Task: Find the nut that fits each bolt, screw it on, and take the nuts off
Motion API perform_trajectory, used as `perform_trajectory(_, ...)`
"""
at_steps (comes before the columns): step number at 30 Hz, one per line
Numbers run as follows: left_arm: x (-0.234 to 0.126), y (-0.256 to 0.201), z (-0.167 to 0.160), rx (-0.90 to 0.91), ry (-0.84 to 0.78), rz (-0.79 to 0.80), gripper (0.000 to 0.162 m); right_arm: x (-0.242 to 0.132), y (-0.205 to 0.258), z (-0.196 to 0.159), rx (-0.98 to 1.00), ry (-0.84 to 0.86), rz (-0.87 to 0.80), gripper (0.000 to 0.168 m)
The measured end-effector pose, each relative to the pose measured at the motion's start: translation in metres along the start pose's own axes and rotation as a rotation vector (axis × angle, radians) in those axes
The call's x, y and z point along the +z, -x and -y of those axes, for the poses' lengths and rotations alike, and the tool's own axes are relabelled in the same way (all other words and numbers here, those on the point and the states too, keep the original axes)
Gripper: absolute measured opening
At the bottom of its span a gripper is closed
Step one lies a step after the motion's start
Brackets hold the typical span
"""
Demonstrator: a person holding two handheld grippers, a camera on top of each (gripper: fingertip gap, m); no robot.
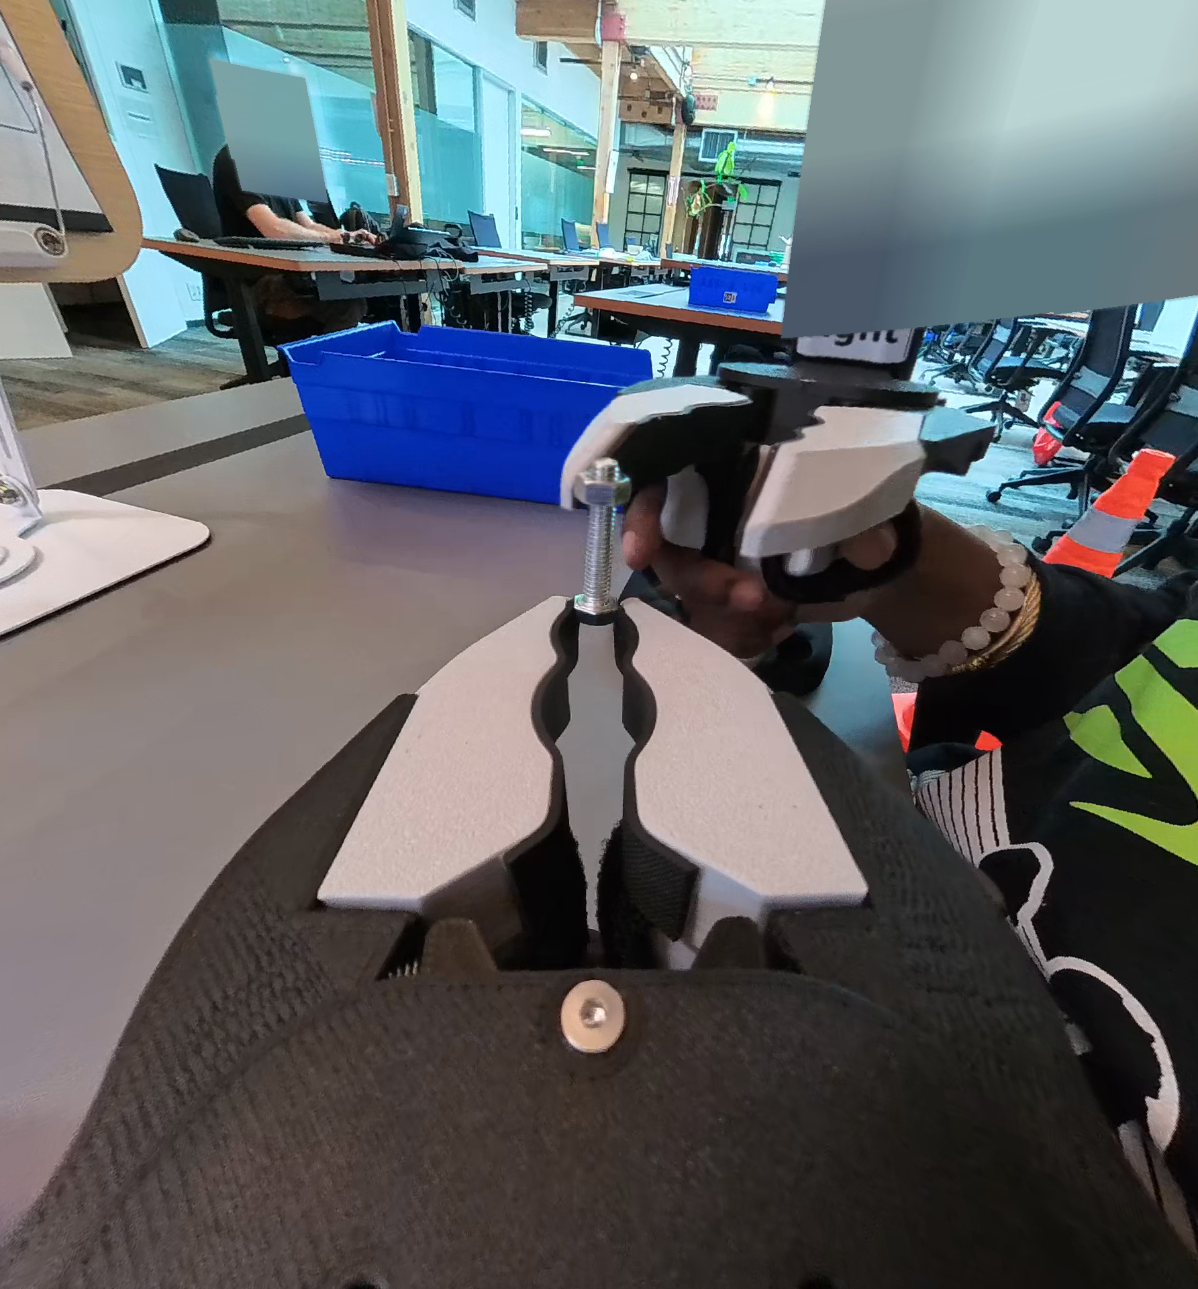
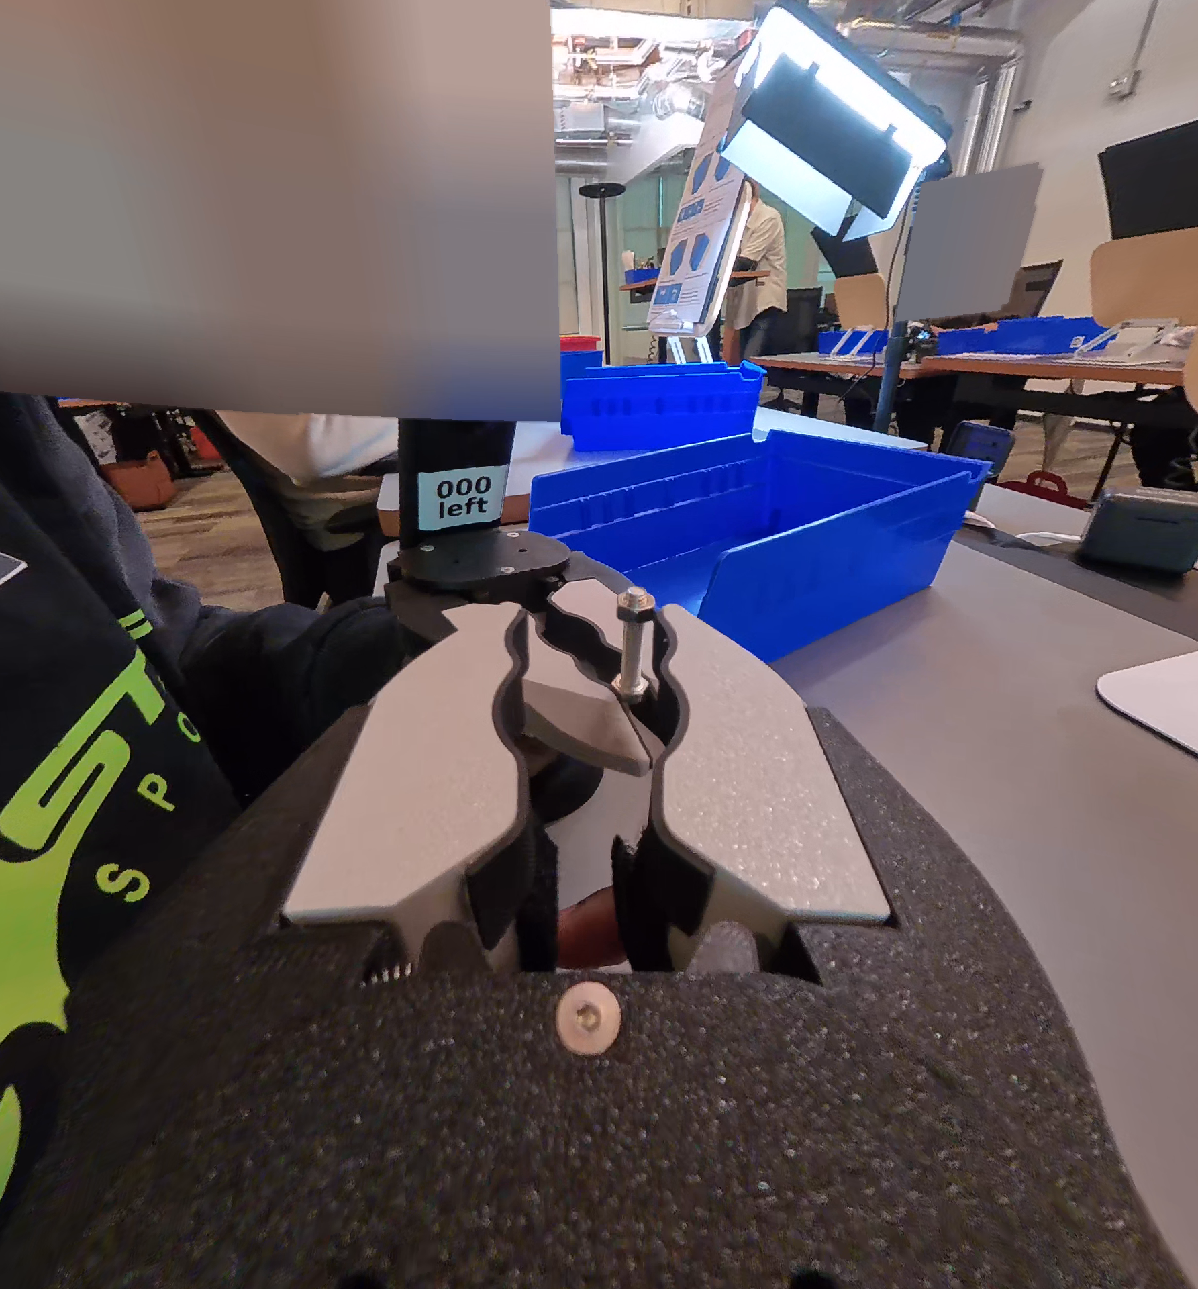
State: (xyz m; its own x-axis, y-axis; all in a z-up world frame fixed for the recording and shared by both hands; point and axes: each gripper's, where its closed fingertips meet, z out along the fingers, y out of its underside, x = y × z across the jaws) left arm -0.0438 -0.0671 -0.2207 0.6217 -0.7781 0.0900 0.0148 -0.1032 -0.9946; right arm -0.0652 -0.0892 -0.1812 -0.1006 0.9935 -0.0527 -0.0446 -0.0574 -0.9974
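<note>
One bolt (image 1: 596, 540), one nut (image 1: 603, 486), two grippers (image 1: 594, 610).

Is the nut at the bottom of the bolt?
No, the nut sits near the top of the upright bolt, far above its head.

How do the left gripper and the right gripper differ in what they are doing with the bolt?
The left gripper is shut on the bolt's head at the bottom, holding it upright; the right gripper meets the nut at the top. The left lies level; the right comes in from the side. Both have grey fingers.
</note>
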Motion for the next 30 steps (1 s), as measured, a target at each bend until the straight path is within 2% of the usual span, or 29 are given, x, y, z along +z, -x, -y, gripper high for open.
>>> perform_trajectory(4,0.0,0.001,0.0,-0.004,-0.002,0.001,0.01,-0.008,-0.001,0.002,0.024,-0.031,0.001,0.021)
perform_trajectory(7,0.0,0.0,0.0,-0.002,0.001,-0.001,0.01,-0.009,-0.006,0.003,0.03,-0.043,-0.018,0.019)
perform_trajectory(12,0.001,0.0,-0.001,0.0,0.005,-0.003,0.01,0.007,-0.004,0.001,0.039,-0.027,0.014,0.037)
perform_trajectory(17,0.001,-0.001,-0.002,0.006,0.013,-0.007,0.01,0.016,-0.002,0.0,0.022,-0.014,0.038,0.038)
perform_trajectory(23,0.0,0.001,0.0,-0.011,-0.001,0.001,0.01,0.005,-0.003,0.002,0.023,-0.026,0.008,0.032)
perform_trajectory(27,0.0,0.002,0.0,-0.011,-0.002,0.006,0.01,-0.006,-0.003,0.003,0.024,-0.041,-0.005,0.018)
perform_trajectory(30,0.0,0.002,0.0,-0.016,-0.004,0.003,0.01,-0.009,-0.005,0.005,0.032,-0.059,-0.009,0.014)
